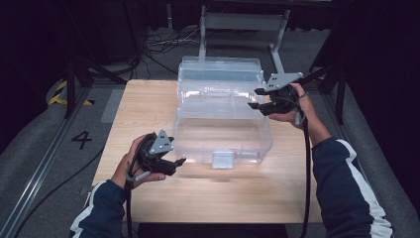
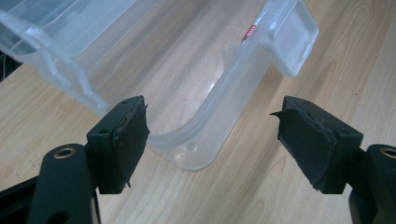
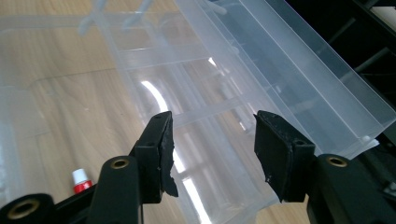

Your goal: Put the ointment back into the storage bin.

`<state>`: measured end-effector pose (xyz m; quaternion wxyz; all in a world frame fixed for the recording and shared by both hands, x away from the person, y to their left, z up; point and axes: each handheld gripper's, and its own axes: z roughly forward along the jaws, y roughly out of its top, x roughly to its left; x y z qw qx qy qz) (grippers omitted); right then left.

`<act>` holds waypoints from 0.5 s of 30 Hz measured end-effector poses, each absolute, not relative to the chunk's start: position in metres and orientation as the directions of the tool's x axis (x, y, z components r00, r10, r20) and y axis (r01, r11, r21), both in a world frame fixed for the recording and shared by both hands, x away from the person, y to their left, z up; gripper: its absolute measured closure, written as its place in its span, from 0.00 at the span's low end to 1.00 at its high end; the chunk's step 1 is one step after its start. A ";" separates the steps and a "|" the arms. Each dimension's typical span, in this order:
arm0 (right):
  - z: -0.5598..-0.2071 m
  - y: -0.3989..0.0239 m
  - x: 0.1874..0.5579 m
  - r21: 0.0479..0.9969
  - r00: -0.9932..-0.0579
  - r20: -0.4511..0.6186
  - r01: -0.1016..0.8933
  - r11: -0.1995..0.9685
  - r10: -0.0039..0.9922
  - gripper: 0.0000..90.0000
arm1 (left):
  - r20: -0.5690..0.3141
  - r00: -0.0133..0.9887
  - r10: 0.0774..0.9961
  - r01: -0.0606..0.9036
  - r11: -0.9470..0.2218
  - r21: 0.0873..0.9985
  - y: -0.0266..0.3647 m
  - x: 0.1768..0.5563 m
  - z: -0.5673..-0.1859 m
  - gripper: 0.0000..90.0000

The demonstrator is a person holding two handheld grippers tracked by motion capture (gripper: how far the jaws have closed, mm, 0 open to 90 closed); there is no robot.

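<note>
- While both grippers stand spread and empty, the clear tackle box (image 1: 223,116) lies between them.
- Right gripper (image 1: 261,99) nearer its raised tray; left gripper (image 1: 179,162) beside its front corner.

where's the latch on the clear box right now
In the high view the latch sits on the clear box's near wall, just right of the left gripper.

Open clear box (image 1: 223,134) blocks table (image 1: 148,104) centre; bare wood left, front.
</note>
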<state>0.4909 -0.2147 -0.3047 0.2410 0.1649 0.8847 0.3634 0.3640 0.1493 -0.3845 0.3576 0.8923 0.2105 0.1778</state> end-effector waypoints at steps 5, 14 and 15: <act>-0.304 -0.208 0.502 0.713 -0.824 -0.312 0.126 0.690 0.472 0.54 | 0.181 0.865 0.468 0.233 -0.695 0.681 0.134 0.369 -0.384 0.30; -0.300 -0.191 0.519 0.691 -0.815 -0.327 0.139 0.709 0.478 0.54 | 0.186 0.896 0.404 0.215 -0.758 0.615 0.115 0.384 -0.389 0.37; -0.301 -0.187 0.526 0.675 -0.815 -0.329 0.151 0.722 0.478 0.53 | 0.184 0.902 0.391 0.210 -0.768 0.605 0.114 0.386 -0.389 0.45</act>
